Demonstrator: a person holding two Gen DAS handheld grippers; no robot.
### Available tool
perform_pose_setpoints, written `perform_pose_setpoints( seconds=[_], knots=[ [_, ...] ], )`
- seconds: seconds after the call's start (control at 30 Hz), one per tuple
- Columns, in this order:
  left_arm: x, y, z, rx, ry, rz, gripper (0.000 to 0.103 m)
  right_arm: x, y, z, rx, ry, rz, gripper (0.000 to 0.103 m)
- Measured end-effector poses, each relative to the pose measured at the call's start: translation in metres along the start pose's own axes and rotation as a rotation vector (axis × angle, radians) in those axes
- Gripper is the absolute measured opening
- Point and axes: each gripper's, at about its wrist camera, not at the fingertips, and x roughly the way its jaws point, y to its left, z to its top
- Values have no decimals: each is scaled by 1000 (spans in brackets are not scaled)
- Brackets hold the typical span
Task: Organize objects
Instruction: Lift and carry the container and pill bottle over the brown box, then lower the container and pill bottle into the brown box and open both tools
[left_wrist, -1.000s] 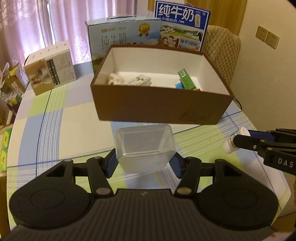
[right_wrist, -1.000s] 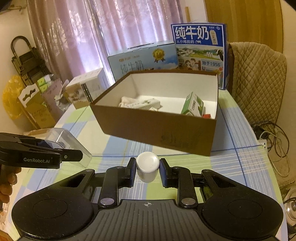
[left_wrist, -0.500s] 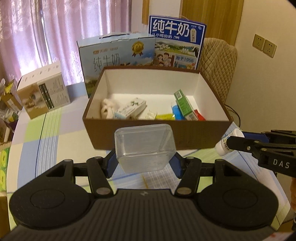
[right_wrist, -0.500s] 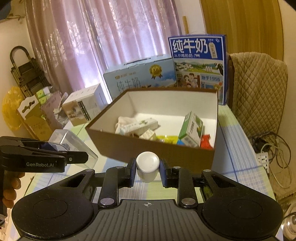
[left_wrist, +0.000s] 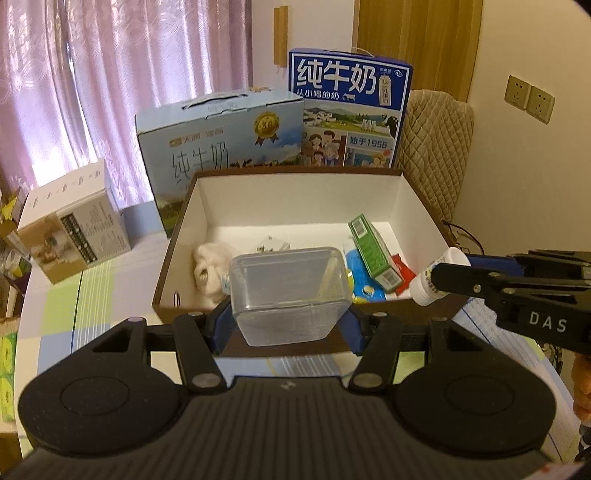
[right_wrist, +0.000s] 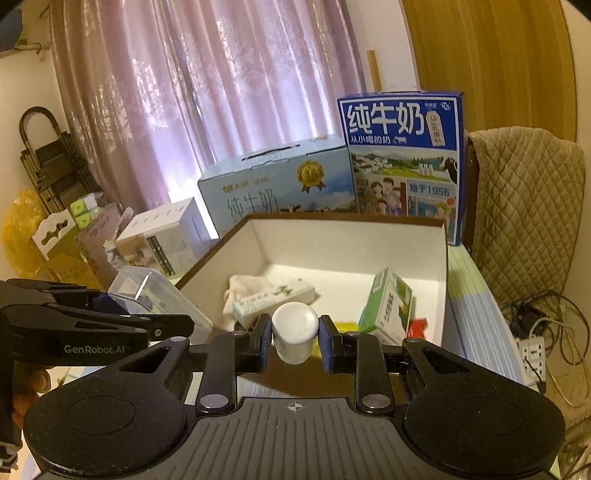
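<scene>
My left gripper (left_wrist: 289, 325) is shut on a clear plastic container (left_wrist: 290, 291), held above the near wall of the brown cardboard box (left_wrist: 258, 315). Its side shows in the right wrist view as the clear plastic container (right_wrist: 155, 291), with the left gripper (right_wrist: 162, 326) at the left edge. My right gripper (right_wrist: 294, 343) is shut on a small white bottle (right_wrist: 294, 326) over the box's (right_wrist: 445, 280) near edge. From the left wrist view the white bottle (left_wrist: 437, 275) hangs at the box's right front corner. Inside lie a white cloth (left_wrist: 210, 264), a green carton (left_wrist: 373, 254) and several packets.
Two blue milk cartons (left_wrist: 221, 144) (left_wrist: 349, 118) stand behind the box. A white-and-tan box (left_wrist: 72, 221) sits at the left on the checked tablecloth (left_wrist: 74, 310). A quilted chair (right_wrist: 524, 206) and cables with a power strip (right_wrist: 533, 349) are to the right.
Both grippers have moved forward and up toward the box with their loads. The box's inside now shows more fully, and the container and bottle now overlap its near wall.
</scene>
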Motion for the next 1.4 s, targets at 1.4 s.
perform_pose_setpoints(
  seconds=[1.4],
  knots=[
    [139, 34, 57, 62, 102, 95, 55, 182, -59, 31, 65, 244, -93, 24]
  ],
)
